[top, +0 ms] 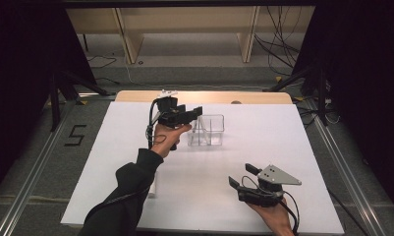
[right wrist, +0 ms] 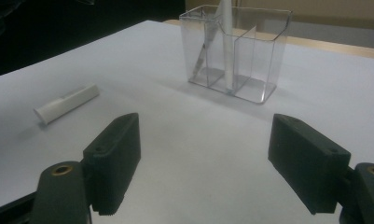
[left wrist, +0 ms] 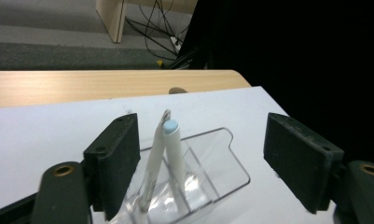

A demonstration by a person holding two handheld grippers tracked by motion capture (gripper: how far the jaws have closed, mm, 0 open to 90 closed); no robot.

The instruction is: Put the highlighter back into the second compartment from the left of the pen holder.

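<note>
A white sheet (top: 135, 147) covers the pale wooden worktop (top: 204, 97). Grey carpet floor (top: 184, 73) lies beyond, strewn with black cables (top: 278, 39). A light wooden shelf unit (top: 184, 29) stands at the back. Dark curtains (top: 22, 49) flank both sides, and metal rails (top: 32, 167) run along the floor.

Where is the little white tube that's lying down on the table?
In the right gripper view, the short white tube lies flat on the white table, left of the clear plastic divided box, ahead of the open right gripper.
</note>
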